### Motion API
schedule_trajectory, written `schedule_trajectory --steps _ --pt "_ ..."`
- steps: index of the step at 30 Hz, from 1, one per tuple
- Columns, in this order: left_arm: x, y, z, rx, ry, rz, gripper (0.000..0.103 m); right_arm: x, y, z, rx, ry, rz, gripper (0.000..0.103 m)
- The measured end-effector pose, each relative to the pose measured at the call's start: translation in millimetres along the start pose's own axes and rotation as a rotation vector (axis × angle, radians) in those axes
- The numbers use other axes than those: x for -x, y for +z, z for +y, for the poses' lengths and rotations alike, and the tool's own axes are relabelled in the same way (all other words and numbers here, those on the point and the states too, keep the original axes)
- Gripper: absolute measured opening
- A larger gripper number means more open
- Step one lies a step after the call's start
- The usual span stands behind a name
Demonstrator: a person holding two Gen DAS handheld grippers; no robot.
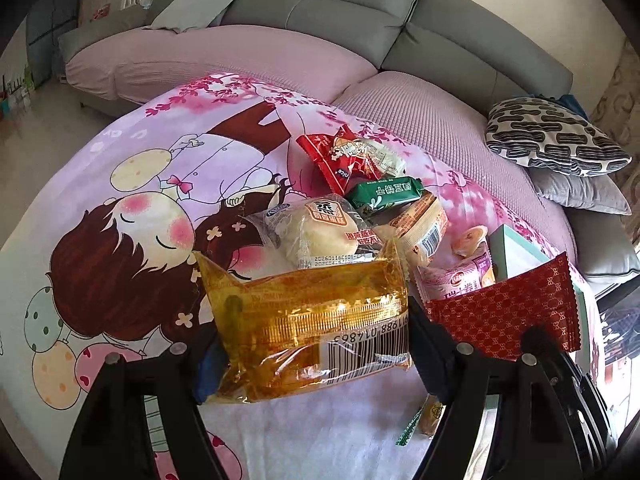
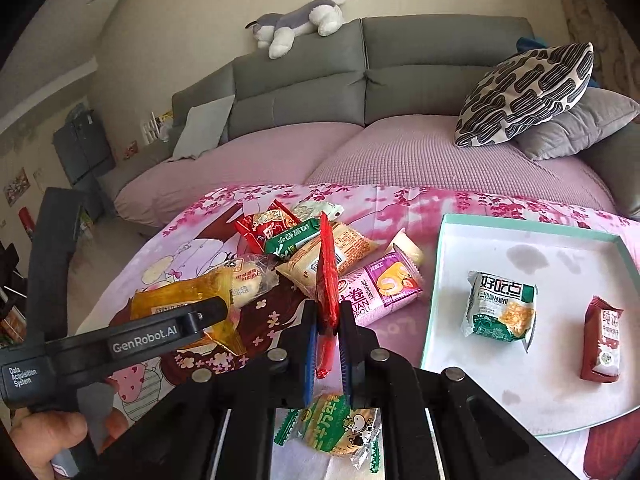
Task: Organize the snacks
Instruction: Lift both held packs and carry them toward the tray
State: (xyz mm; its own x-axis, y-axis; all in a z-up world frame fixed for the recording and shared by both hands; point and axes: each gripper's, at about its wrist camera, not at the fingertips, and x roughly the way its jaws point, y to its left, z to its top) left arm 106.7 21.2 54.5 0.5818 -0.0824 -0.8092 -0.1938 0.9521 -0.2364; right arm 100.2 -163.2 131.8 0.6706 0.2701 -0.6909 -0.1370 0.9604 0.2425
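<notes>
Sofa-side table strewn with snacks as both tongs lift packets

Left gripper (image 1: 312, 344) clasps gold packet (image 1: 308, 316); right gripper (image 2: 325, 344) pinches red packet (image 2: 326, 276) edge-on, with tray (image 2: 436, 280) at right of frame, nearer it

Grey sofa (image 2: 360, 76), pale wall (image 2: 200, 8), daylight.

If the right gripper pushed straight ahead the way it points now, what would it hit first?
Probably the pink roll packet, just beyond the red packet clamped in the right gripper. Depth is uncertain; it might reach the cartoon cloth first.
</notes>
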Motion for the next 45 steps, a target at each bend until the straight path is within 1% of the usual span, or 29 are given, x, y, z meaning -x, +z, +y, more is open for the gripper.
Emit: schedule_trajectory --steps 16,24,31,34,38,45 --pt "12 -2 -15 -0.032 -0.017 -0.035 0.079 27 8 -10 -0.028 0.01 -0.09 0.011" --pt "15 -3 -27 -0.055 -0.025 -0.041 0.079 32 8 -15 -0.034 0.006 -0.094 0.011" --pt "18 -7 -46 -0.088 -0.041 -0.041 0.079 45 9 -31 -0.06 -0.017 -0.121 0.011" --pt "21 -9 -60 -0.114 -0.057 -0.049 0.079 54 10 -42 -0.08 -0.032 -0.144 0.011" --pt "25 -15 -84 -0.158 -0.088 -0.054 0.079 70 11 -63 -0.111 -0.078 -0.174 0.011" --pt "26 -29 -126 -0.241 -0.134 -0.052 0.079 103 6 -116 -0.188 -0.22 -0.22 0.011"
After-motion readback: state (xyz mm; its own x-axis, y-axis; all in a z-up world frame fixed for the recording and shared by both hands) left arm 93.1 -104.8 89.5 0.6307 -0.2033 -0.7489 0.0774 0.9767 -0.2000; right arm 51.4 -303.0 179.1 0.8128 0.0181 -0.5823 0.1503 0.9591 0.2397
